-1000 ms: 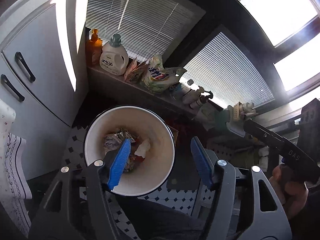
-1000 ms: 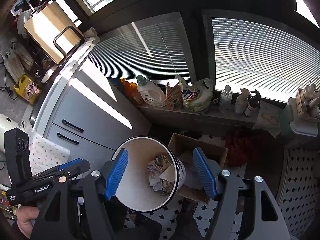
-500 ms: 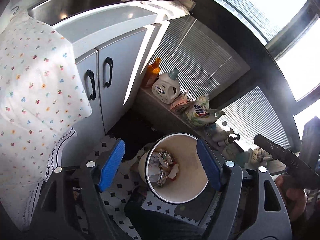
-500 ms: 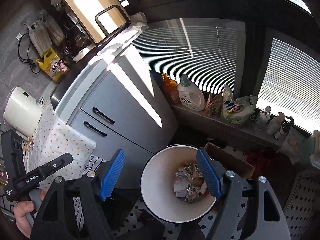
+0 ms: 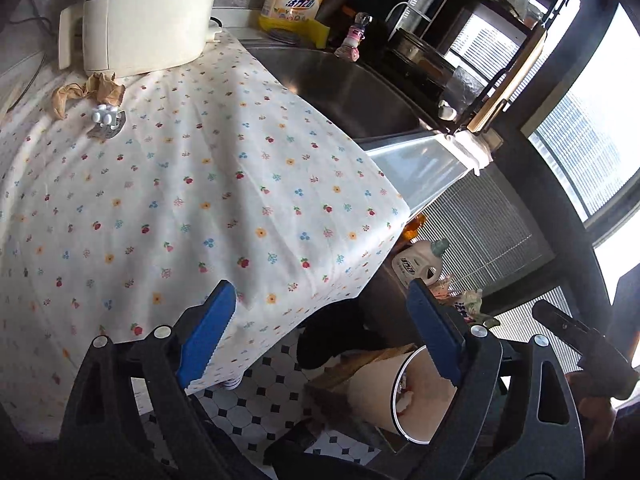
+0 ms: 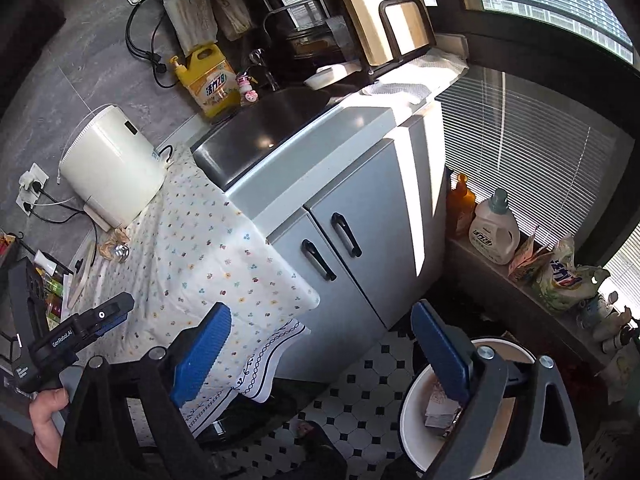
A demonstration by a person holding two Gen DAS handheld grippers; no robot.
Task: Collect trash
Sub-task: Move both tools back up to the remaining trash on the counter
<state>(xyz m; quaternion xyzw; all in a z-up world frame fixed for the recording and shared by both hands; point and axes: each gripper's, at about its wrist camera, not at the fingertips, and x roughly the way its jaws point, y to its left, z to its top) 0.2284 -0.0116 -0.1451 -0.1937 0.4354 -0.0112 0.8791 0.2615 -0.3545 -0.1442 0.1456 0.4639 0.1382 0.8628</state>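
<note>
Reaching for the next bits of trash could go wrong in a few ways. The left gripper [image 5: 316,332] and the right gripper [image 6: 320,344] both have their jaws wide apart, they have just been opening, and nothing is between them.

The crumpled brown paper [image 5: 86,92] lies at the far edge of the flowered cloth [image 5: 224,184], touching the foot of the white machine [image 5: 148,12]. A small white plastic piece [image 5: 105,115] sits just beside the paper, on a little grey scrap.

The cloth is loose and hangs over the near edge of the counter. If a finger pinches the cloth along with the paper, I think the cloth will drag and pull things with it. The grey scrap looks flat, so it may slip out of the jaws. Bumping the white machine is another worry.

The white bin [image 6: 416,412] stands on the floor below the counter's near corner, with trash already inside. A light bit could miss it when dropped.
</note>
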